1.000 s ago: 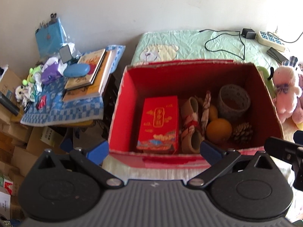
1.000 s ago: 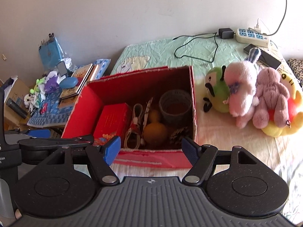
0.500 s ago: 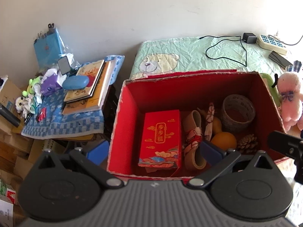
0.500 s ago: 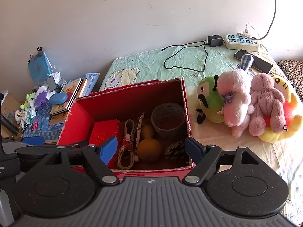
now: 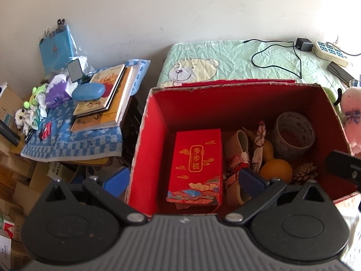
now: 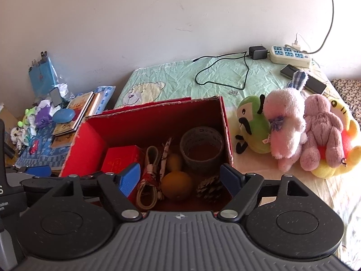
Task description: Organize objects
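Because both tools hang above the near wall of the red box (image 5: 155, 122), the coming move turns on what lies straight ahead of each one inside that box. The left tool (image 5: 183, 180) has its fingers spread wide and empty: one fingertip is outside the box's left wall, the other is over the box interior. The red carton (image 5: 195, 164) lies directly ahead between them, flat against the box's left wall, with its long axis running from near wall to far wall, in line with the tool's reach. The right tool (image 6: 181, 178) is also spread and empty, and points into the right half of the box, where the orange (image 6: 177, 185), the pine cone (image 6: 208, 188) and the tape roll (image 6: 202, 149) sit. The left tool is judged nearer the carton, the right nearer the orange. The plush toys (image 6: 286, 131) stand on the bed to the right of the box, outside it, well clear of both tools.
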Tool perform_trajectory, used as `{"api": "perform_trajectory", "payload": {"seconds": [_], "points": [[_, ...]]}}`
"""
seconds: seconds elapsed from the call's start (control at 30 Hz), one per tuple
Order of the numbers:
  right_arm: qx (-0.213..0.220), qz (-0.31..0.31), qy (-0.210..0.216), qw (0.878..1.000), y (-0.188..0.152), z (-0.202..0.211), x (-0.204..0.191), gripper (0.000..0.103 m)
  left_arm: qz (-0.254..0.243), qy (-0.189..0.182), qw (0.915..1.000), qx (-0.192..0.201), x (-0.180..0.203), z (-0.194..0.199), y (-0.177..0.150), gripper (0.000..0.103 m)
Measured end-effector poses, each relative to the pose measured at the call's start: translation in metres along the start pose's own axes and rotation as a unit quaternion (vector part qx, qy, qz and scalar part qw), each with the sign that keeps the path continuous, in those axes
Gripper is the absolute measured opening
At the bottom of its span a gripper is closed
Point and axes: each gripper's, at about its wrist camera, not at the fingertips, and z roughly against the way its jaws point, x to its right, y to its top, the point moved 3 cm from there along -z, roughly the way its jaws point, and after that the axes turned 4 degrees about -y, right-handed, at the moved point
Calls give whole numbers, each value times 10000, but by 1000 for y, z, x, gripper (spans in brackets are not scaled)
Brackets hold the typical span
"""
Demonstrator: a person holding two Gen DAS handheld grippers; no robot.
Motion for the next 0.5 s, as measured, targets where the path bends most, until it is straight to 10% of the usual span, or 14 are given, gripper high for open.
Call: {"api": "perform_trajectory", "payload": {"seconds": [0.5], "points": [[-83, 271, -422, 9987, 3, -26, -10, 77, -32, -124, 9998, -129, -6, -24, -5, 102]]}}
